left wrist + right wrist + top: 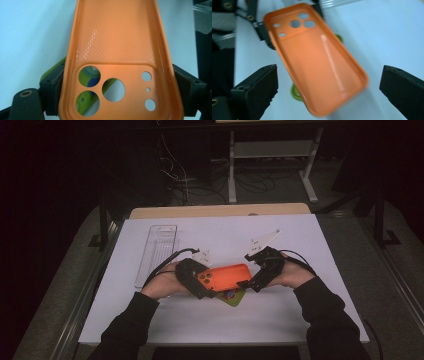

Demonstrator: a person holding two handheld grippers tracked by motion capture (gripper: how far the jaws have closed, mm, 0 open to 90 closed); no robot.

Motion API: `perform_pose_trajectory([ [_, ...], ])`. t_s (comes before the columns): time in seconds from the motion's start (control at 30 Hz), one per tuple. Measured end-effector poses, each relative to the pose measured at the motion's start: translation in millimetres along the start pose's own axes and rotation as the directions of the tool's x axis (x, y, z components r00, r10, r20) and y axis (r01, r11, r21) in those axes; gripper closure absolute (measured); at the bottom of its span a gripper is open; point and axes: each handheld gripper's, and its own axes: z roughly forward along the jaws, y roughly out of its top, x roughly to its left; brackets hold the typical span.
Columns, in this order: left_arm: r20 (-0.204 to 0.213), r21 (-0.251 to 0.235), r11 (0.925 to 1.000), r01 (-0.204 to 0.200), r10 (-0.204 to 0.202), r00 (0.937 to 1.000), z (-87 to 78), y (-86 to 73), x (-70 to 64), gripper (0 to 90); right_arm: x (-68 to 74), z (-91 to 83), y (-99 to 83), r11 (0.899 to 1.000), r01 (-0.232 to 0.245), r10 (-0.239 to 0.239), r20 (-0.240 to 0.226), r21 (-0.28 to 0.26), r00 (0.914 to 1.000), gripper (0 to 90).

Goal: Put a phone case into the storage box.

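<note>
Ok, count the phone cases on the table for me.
2. An orange case is clamped at its camera end by the left claw, and a green case lies on the table under it, mostly hidden. More could be covered.

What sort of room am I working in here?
Probably a lab or recording workspace: a white-covered table in a dark room, loose cables on the floor behind it, and a metal stand.

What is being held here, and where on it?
The left hand-held gripper clamps the orange phone case by its long edges at the camera-hole end; the right hand-held gripper is open.
</note>
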Motion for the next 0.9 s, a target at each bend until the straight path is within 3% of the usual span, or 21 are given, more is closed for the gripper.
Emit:
perform_pose_trajectory([
  [0.1, -0.034, 0.017, 0.9994, 0.031, -0.031, 0.9989, 1.7, -1.3, -0.9, 15.4, -1.9, -6.2, -7.1, 0.997, -0.076, 0.077, 0.054, -0.019, 0.9955, 1.1],
  [0.17, -0.049, 0.018, 0.9989, 0.043, -0.042, 0.9979, 2.5, -1.7, -0.9, 15.4, -2.5, -7.8, -12.7, 0.996, -0.092, 0.094, 0.101, -0.02, 0.9905, 1.1],
  [0.2, -0.059, 0.015, 0.9985, 0.052, -0.051, 0.9969, 3.0, -2.1, -1.1, 15.4, -3.2, -8.5, -14.9, 0.995, -0.097, 0.099, 0.11, -0.023, 0.989, 1.1],
  [0.27, -0.071, 0.02, 0.998, 0.06, -0.059, 0.9958, 4.1, -2.7, -1.7, 15.4, -2.2, -9.8, -19.5, 0.988, -0.15, 0.154, 0.118, -0.047, 0.981, 1.1],
  [0.33, -0.086, 0.016, 0.9978, 0.065, -0.063, 0.9943, 4.5, -2.7, -2.5, 15.4, -3.4, -10.1, -25.0, 0.985, -0.158, 0.165, 0.141, -0.062, 0.9761, 1.1],
  [0.5, -0.116, 0.013, 0.9946, 0.103, -0.101, 0.9881, 3.3, -2.0, -1.1, 15.4, -1.0, -7.2, -38.8, 0.967, -0.243, 0.255, 0.206, -0.08, 0.9447, 1.4],
  [0.57, -0.133, 0.001, 0.9928, 0.119, -0.118, 0.9841, 1.6, -2.0, 0.4, 15.4, 1.0, -5.5, -43.9, 0.957, -0.273, 0.288, 0.212, -0.1, 0.9338, 1.5],
  [0.67, -0.145, 0.002, 0.9933, 0.116, -0.114, 0.9828, -2.7, -2.2, 2.5, 15.4, 4.6, -2.9, -49.8, 0.951, -0.293, 0.307, 0.222, -0.095, 0.9254, 1.4],
  [0.73, -0.15, -0.019, 0.9888, 0.148, -0.149, 0.9773, -4.4, -2.6, 1.3, 15.4, 6.5, -0.9, -53.9, 0.944, -0.314, 0.329, 0.219, -0.101, 0.9185, 1.6],
  [0.77, -0.154, 0.0, 0.991, 0.134, -0.132, 0.9792, -6.5, -2.7, 2.5, 15.3, 8.0, 0.8, -56.3, 0.935, -0.34, 0.353, 0.215, -0.098, 0.9106, 1.6],
  [0.87, -0.162, -0.029, 0.9853, 0.168, -0.171, 0.9718, -7.4, -2.5, 1.7, 15.4, 11.8, 3.5, -61.6, 0.926, -0.363, 0.377, 0.206, -0.106, 0.9029, 1.5],
  [0.9, -0.167, -0.02, 0.9861, 0.165, -0.166, 0.9718, -8.3, -2.5, 2.5, 15.4, 13.4, 3.9, -63.4, 0.919, -0.377, 0.393, 0.212, -0.116, 0.8946, 1.5],
])
